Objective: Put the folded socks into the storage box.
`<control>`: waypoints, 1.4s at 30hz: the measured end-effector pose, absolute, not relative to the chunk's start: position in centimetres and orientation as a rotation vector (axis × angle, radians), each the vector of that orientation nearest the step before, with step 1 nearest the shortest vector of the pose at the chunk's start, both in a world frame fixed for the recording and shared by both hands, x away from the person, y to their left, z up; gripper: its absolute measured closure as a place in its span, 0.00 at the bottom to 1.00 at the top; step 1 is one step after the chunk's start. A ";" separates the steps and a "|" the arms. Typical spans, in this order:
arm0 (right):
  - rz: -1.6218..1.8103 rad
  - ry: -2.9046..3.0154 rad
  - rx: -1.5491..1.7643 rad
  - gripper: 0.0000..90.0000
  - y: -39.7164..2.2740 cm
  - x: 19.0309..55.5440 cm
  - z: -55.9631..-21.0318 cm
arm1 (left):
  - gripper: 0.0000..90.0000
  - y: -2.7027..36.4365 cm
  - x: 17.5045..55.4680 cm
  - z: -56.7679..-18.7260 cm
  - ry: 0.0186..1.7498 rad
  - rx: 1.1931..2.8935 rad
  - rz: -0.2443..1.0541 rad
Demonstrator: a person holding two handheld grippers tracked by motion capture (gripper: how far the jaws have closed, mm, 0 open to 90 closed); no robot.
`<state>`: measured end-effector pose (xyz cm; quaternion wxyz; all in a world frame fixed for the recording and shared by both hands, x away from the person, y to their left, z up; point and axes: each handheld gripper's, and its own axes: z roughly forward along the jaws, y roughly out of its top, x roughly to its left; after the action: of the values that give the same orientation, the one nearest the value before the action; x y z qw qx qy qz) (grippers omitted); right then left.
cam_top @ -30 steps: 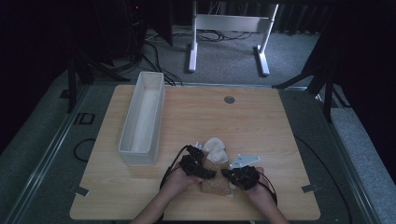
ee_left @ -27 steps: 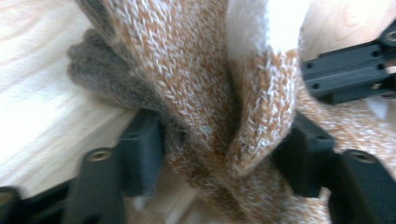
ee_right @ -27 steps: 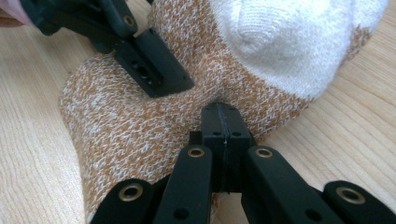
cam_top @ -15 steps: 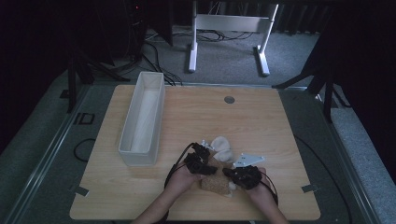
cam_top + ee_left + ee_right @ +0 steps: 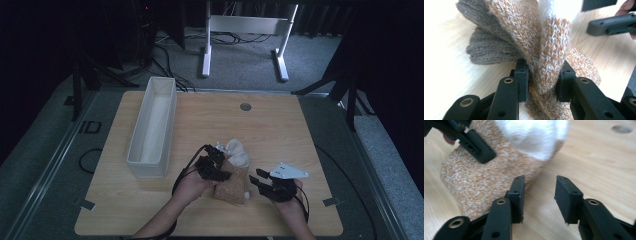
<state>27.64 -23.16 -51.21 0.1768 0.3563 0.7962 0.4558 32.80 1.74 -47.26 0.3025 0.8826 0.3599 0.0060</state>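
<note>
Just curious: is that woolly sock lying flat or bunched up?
Bunched up. The sock is gathered into folds, pinched by the left gripper; the right gripper is open beside it.

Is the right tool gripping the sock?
No: in the right gripper view the right tool stands open over bare tabletop, its jaws empty beside the knitted sock.

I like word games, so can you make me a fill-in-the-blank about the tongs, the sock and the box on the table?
1. The left tongs are shut on the ____.
2. The right tongs are ____, with nothing between the jaws.
3. The long white box stands on the ____ side of the table in the high view.
4. The toe end of the sock is ____ in colour.

Missing words: sock; open; left; white
</note>
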 end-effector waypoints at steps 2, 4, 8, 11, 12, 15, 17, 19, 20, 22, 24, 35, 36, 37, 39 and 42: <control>1.318 2.191 1.025 0.48 -24.0 27.5 -51.0 | 0.77 2.1 32.9 -46.3 0.946 2.367 0.045; 1.309 2.148 1.057 0.36 -24.5 27.5 -51.0 | 0.77 2.3 33.0 -45.7 0.940 2.393 0.065; 1.323 2.114 1.074 0.20 -25.0 27.5 -51.4 | 0.77 2.5 33.2 -44.6 0.937 2.462 0.119; 1.340 2.113 1.067 0.15 -25.3 27.5 -51.8 | 0.77 2.9 33.5 -43.7 0.942 2.497 0.151; 1.358 2.125 1.074 0.15 -25.4 27.6 -51.9 | 0.77 3.0 33.5 -43.5 0.947 2.497 0.159; 1.345 2.133 1.072 0.15 -25.5 27.6 -52.1 | 0.77 3.3 33.8 -42.8 0.953 2.523 0.190; 1.340 2.131 1.076 0.15 -25.5 27.6 -52.3 | 0.77 3.5 33.8 -42.4 0.949 2.543 0.198; 1.335 2.118 1.071 0.15 -25.5 27.6 -52.5 | 0.77 3.6 33.9 -41.9 0.940 2.585 0.208; 1.330 2.103 1.061 0.14 -25.5 27.6 -52.6 | 0.77 3.6 34.0 -41.8 0.936 2.596 0.214; 1.320 2.075 1.044 0.14 -25.5 27.5 -52.7 | 0.77 3.6 34.1 -41.4 0.927 2.626 0.217; 1.330 2.063 1.026 0.14 -25.6 27.4 -52.8 | 0.77 3.6 34.2 -40.9 0.920 2.645 0.225; 1.327 2.051 0.982 0.14 -25.3 27.3 -53.2 | 0.77 5.4 35.3 -38.2 0.954 2.684 0.242; 1.326 2.061 0.984 0.14 -25.3 27.4 -53.3 | 0.77 5.7 35.4 -38.0 0.959 2.684 0.243; 1.328 2.066 0.988 0.14 -25.3 27.4 -53.4 | 0.77 6.0 35.5 -37.7 0.963 2.688 0.251; 1.325 2.061 0.994 0.15 -25.4 27.4 -53.5 | 0.77 6.6 35.7 -37.2 0.978 2.690 0.272; 1.326 2.054 0.990 0.15 -25.4 27.4 -53.5 | 0.77 7.7 36.1 -36.3 1.002 2.676 0.288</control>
<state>27.42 -25.39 -53.47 0.2493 0.3635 0.7541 0.4869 36.12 7.66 -36.30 0.1345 0.9233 0.3458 0.0993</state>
